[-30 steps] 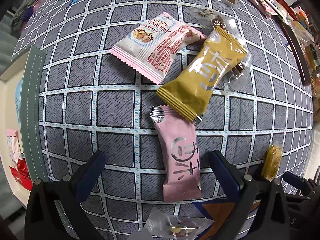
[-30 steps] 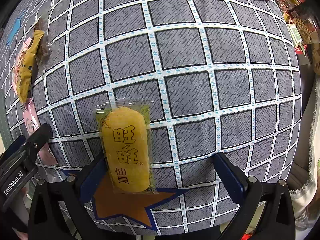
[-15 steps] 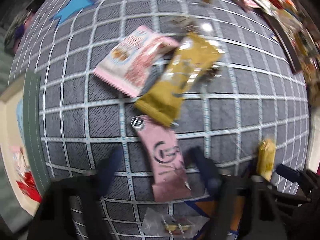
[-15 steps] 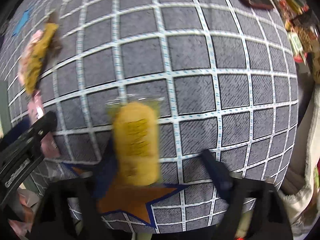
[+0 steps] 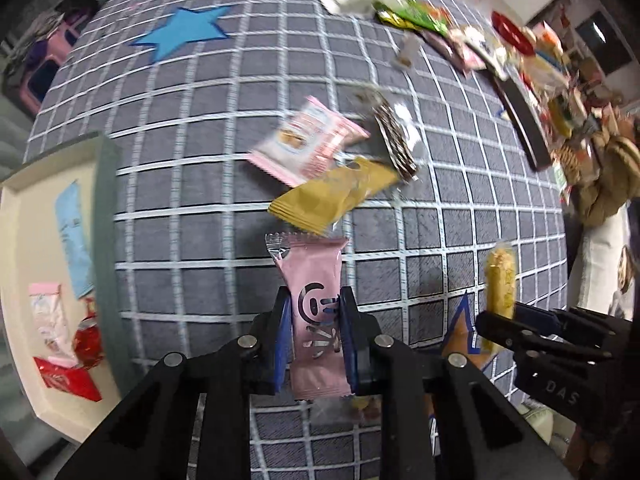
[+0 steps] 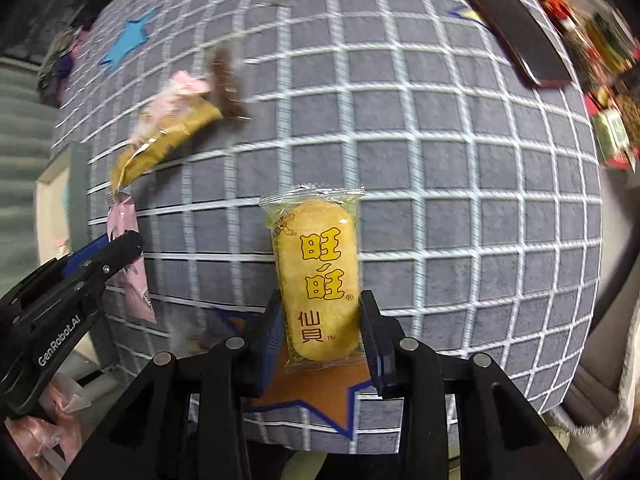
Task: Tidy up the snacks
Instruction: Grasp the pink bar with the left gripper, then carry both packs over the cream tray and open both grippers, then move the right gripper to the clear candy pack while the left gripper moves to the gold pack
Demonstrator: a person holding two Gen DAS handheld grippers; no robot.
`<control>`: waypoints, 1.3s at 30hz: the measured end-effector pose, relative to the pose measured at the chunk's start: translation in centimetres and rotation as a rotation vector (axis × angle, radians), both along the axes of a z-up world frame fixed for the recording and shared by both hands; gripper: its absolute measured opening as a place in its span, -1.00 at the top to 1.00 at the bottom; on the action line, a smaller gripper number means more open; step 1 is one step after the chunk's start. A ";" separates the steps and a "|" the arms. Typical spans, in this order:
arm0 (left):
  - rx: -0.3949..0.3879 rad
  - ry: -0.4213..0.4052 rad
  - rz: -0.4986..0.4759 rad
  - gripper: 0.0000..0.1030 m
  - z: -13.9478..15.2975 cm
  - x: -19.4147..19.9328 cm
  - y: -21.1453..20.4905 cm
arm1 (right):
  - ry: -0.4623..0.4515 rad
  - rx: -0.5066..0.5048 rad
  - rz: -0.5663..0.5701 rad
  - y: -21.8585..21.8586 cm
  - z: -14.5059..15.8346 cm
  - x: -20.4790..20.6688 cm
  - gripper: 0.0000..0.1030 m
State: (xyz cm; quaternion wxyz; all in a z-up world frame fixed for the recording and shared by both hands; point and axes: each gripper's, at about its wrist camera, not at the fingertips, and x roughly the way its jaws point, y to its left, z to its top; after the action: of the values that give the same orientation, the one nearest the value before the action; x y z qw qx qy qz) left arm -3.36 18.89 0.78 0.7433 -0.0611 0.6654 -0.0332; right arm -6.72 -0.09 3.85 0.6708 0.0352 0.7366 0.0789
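Left wrist view: the left tongs [image 5: 313,322] have just been closing and now clamp a pink snack packet [image 5: 316,312] by its long edges, blue pads pressed to both sides, the packet's crimped silver end pointing away from the camera and lifted clear of the surface [image 5: 200,208], which wears a grey cloth with a white grid. Beyond the packet lie a mustard-yellow packet [image 5: 332,200], a pink-and-white biscuit packet [image 5: 308,144] partly under it, and a clear wrapper with a dark brown bar [image 5: 394,140] at their right. A blue star [image 5: 184,32] is printed farther off. At the left edge sits a cream tray [image 5: 24,208] with a grey-green rim, holding a light blue sachet [image 5: 74,236], a pale pink packet [image 5: 48,320] and red wrappers [image 5: 68,378]. A heap of mixed snacks [image 5: 520,52] crowds the far right. The right tongs [image 5: 496,326] show at lower right, gripping a yellow rice cracker [image 5: 500,280].

Right wrist view: the right tongs [image 6: 323,322] have just been closing too and now pinch the clear-wrapped yellow rice cracker [image 6: 316,280] at its lower half, its printed face toward the camera, held above an orange star [image 6: 316,392] on the cloth. At the left, the left tongs [image 6: 120,248] hold the pink snack packet [image 6: 130,264]. The mustard-yellow packet [image 6: 164,140] lies beyond, blurred. A dark tray [image 6: 516,32] sits at upper right.
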 end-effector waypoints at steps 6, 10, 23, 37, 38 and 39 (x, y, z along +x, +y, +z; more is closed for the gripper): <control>-0.027 -0.045 0.073 0.52 2.5 -2.8 5.7 | -0.025 0.038 0.102 5.6 2.1 2.5 0.27; -0.009 -0.065 0.142 0.52 3.3 -5.3 10.0 | -0.043 0.079 0.176 9.9 3.3 3.1 0.27; 0.095 -0.014 0.397 0.50 2.6 -10.5 21.0 | -0.023 0.207 0.453 27.8 3.2 0.7 0.27; 0.134 0.017 0.447 -0.61 1.6 -11.6 22.4 | 0.012 0.191 0.474 31.4 1.8 0.0 -0.69; 0.133 0.019 0.442 -0.61 1.7 -11.5 22.2 | 0.012 0.181 0.470 30.8 1.9 0.0 -0.69; 0.126 0.020 0.434 -0.61 1.7 -11.1 22.0 | 0.010 0.170 0.468 30.2 1.9 -0.3 -0.70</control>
State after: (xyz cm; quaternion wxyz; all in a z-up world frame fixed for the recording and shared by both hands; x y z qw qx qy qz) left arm -14.49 40.92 2.52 0.7287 -0.1566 0.6446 0.1699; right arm -7.06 30.11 5.76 0.6251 -0.0799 0.7188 0.2935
